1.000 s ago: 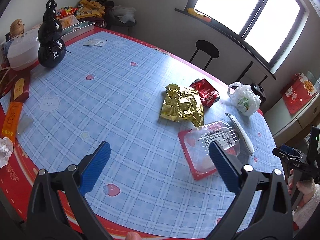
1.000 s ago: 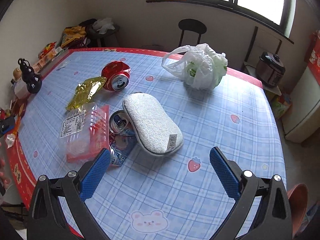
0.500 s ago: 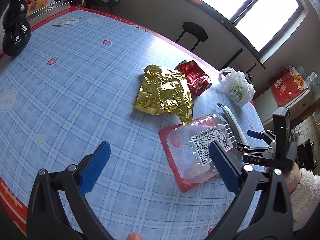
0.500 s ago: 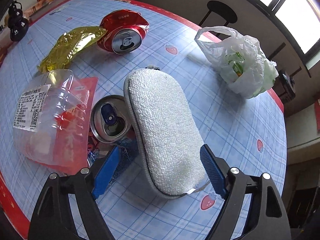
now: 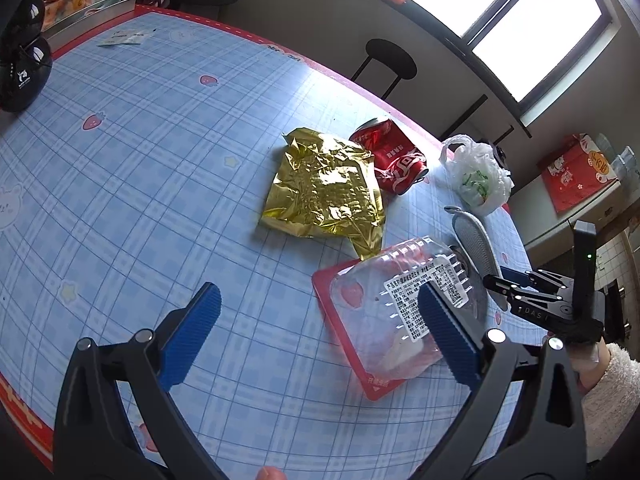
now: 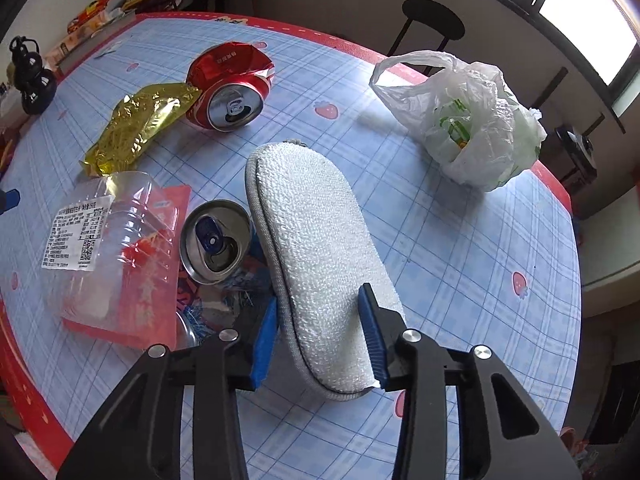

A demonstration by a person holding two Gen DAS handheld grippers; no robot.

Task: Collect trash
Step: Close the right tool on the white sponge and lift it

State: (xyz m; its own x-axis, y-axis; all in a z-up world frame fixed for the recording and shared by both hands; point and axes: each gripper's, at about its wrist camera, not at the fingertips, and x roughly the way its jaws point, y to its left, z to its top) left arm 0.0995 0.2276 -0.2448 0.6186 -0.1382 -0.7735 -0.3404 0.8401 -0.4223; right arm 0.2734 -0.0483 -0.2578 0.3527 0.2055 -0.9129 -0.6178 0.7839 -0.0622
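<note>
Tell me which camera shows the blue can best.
The right wrist view: the blue can lies open-top toward the camera, between the clear tray and white sponge. The left wrist view hides nearly all of it behind that tray.

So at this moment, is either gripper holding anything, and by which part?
The right gripper is clamped across the near end of the white sponge pad, one finger on each long side. The left gripper is open and holds nothing.

Blown-out window daylight, soft shadows, sharp focus, fisheye-warped edges
</note>
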